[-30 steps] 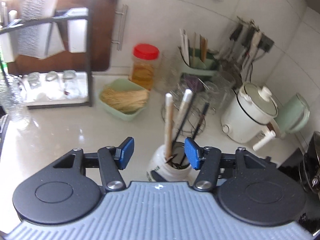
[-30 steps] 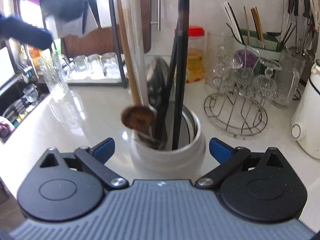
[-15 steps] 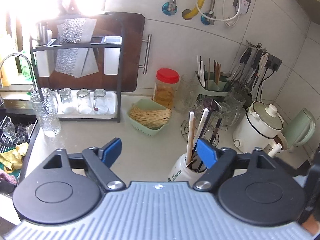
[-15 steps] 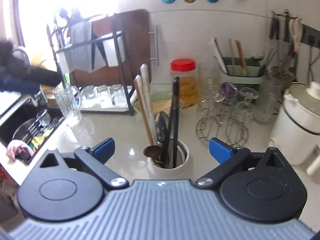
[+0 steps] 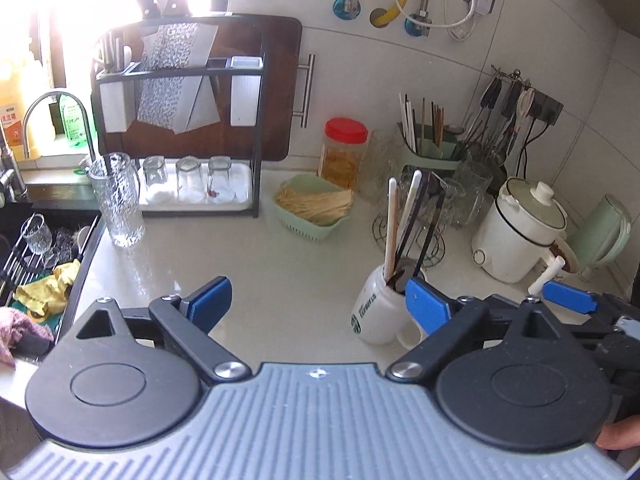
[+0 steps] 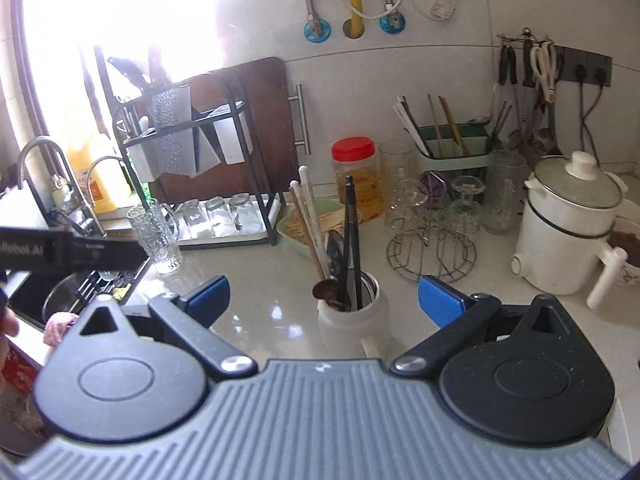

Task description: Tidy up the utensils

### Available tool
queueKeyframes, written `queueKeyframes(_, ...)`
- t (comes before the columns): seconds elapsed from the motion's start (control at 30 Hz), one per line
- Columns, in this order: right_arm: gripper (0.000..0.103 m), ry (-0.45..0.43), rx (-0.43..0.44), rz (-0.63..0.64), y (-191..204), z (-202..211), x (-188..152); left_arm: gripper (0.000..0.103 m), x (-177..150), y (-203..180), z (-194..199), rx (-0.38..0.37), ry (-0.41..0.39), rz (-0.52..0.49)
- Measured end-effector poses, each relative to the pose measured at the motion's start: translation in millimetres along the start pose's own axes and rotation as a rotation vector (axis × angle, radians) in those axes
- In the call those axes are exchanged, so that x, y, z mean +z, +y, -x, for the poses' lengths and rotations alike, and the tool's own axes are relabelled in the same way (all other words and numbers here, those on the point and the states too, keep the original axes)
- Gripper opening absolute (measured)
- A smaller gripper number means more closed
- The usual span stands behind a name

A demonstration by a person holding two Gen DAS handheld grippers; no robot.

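At lower centre of my right view, the white ceramic mug (image 6: 352,320) packed with upright utensils (image 6: 344,236) stands free on the counter, so my right gripper (image 6: 322,294) gapes empty while my left gripper (image 5: 318,302) is opening, empty too.

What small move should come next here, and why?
Probably bring the right hand-held gripper down to one utensil in the mug. Both grippers are empty, the left opening, and the utensils stand mixed together.

Both wrist cams look down, sharing mug (image 5: 376,312) & counter (image 6: 280,292)
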State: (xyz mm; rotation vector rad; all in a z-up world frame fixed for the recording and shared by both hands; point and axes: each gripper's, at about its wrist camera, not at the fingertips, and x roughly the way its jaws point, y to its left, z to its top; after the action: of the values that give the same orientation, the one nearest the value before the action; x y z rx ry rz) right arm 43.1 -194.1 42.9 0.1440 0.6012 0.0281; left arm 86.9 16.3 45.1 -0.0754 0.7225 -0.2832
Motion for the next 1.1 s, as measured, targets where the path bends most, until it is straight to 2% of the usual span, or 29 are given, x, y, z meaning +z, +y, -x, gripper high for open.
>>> queueKeyframes(0.3,0.102,0.033,-0.028,-0.046,0,28,-18,0.096,-23,1,7,0.011,0.031,-0.007)
queueKeyframes(0.57,0.102,0.056,-0.057,-0.051,2,35,-33,0.096,-39,3,9,0.007,0.068,-0.015)
queueKeyframes(1.1,0.102,0.065,-0.056,-0.039,8,29,-34,0.096,-37,14,5,0.026,0.087,0.001)
